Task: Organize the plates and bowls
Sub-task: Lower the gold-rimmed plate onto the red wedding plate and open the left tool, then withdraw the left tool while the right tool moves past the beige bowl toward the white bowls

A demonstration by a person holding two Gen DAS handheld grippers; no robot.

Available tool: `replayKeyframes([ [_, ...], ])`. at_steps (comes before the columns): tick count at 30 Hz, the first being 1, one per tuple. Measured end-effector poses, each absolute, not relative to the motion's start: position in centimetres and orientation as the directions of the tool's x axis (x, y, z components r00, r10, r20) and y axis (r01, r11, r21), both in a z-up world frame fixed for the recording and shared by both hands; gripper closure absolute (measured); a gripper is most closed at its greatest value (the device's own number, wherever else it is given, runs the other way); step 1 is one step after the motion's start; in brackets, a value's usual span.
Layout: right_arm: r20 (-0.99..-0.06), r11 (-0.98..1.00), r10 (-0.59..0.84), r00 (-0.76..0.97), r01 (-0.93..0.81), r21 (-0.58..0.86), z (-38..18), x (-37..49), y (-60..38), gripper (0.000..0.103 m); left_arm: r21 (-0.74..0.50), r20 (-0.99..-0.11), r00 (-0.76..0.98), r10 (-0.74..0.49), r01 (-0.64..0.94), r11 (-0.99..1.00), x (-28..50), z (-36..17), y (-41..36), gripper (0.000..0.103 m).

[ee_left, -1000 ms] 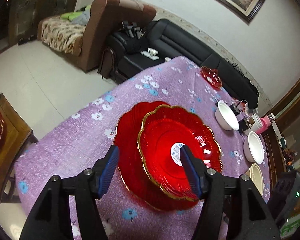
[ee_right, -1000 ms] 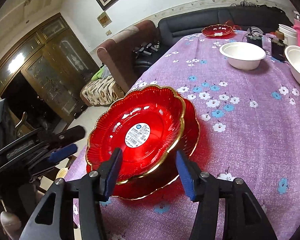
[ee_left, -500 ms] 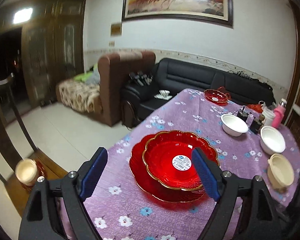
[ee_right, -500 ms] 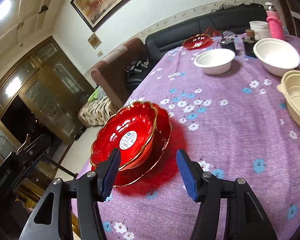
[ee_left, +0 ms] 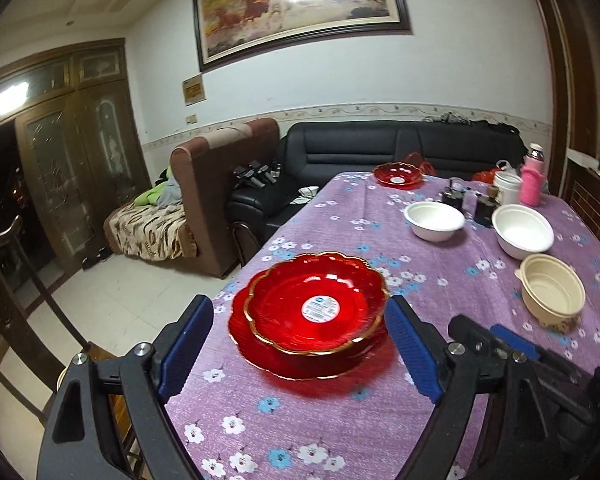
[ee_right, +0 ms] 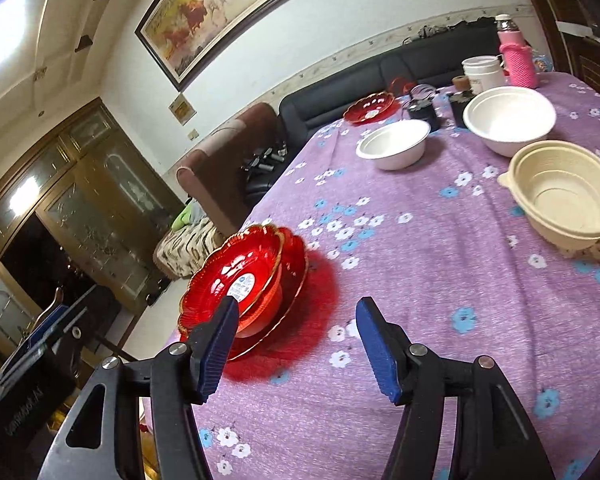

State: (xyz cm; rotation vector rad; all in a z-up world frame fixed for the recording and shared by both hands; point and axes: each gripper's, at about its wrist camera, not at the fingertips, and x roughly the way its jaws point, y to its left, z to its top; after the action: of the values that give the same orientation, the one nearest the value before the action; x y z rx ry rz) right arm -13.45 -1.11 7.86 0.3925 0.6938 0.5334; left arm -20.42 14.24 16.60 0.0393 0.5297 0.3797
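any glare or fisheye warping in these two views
Left wrist view: glare washes out the framed painting; walls and door frames bow with fisheye curve. Right wrist view: bright ceiling light blows out top left, and the stacked red plates cast a reddish shadow on the tablecloth.

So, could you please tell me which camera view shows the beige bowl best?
The right wrist view: the beige bowl sits large there, its inside and rim tab plain. The left wrist view shows it whole but smaller, near the right edge.

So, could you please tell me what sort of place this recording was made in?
Most likely a home living and dining room: a black sofa, a framed horse painting on the wall, and a table under a flowered purple cloth holding red plates and bowls.
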Motion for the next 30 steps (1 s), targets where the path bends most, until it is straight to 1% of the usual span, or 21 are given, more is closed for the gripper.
replayKeyframes([
  [11, -0.478, 0.832, 0.520, 0.708, -0.291, 0.473, 8.5, -13.7, -4.7, 0.034, 0.176, -0.507, 0.795, 0.334, -0.284, 0.943, -19.6, 15.8, 11.6, 0.015],
  [30, -0.513, 0.868, 0.416, 0.751, -0.159, 0.471, 7.1, -11.9, -11.6, 0.034, 0.209, -0.571, 0.776, 0.267, -0.178, 0.962, -16.3, 14.0, 8.6, 0.015],
])
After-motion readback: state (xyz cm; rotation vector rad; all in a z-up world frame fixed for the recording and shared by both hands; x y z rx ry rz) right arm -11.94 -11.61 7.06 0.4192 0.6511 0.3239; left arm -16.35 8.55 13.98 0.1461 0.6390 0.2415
